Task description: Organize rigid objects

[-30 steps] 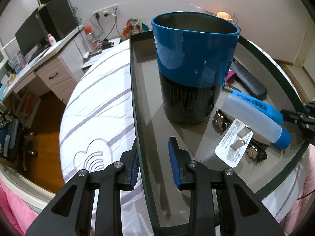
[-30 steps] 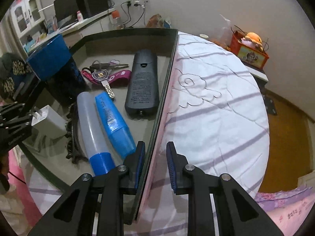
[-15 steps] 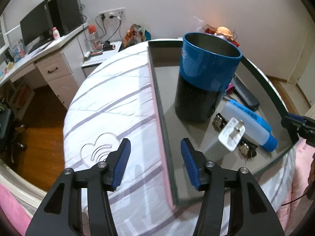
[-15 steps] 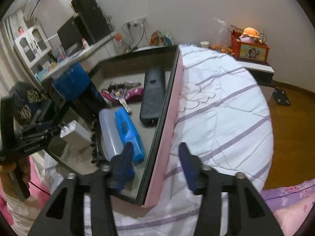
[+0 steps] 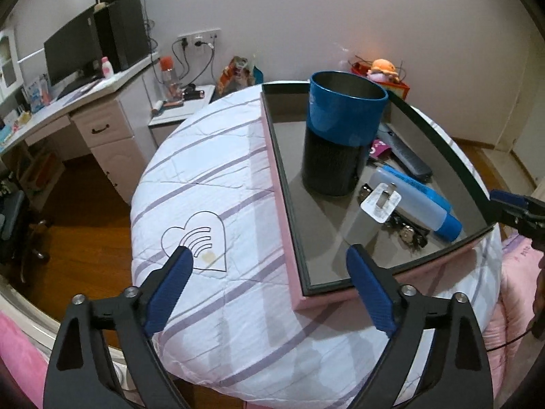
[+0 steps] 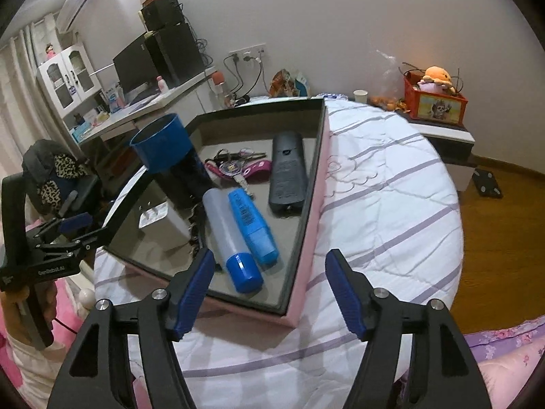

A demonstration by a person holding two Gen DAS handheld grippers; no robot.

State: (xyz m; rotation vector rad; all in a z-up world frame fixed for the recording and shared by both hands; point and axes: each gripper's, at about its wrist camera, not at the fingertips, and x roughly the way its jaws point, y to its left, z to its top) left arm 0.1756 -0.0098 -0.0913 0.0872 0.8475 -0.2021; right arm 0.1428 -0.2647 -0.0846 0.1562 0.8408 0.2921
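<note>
The tray (image 5: 286, 238), pink outside with a dark rim and grey floor, lies on the bed (image 5: 211, 177), whose white cover has purple stripes and a heart outline. The left gripper (image 5: 269, 266) hangs above the tray's near left corner; its jaws have just been opening and now stand released and wide, one blue pad over the cover, the other over the tray's near edge, neither pressing on anything. The right gripper (image 6: 269, 269) hangs above the near right corner; its jaws too have just been opening and stand apart, straddling the right wall without touching it. Inside the tray, a cup (image 5: 344, 136), blue above and black below, stands upright toward the left side. Just beside it lies a white charger (image 5: 379, 201) with its two prongs up, resting against a black toothed clip (image 5: 408, 235). Right of those, a clear bottle (image 6: 226, 231) with a blue cap and a blue tube (image 6: 252, 221) lie side by side, touching, both lengthwise. Behind them a bunch of keys (image 6: 235, 163) with pink tags lies near the far wall, and a black remote (image 6: 286, 173) lies along the right wall. In the right view a hand (image 6: 20, 313) grips the left gripper's handle at the frame's left edge. A desk (image 5: 85, 102) with a monitor stands beyond the bed.
</note>
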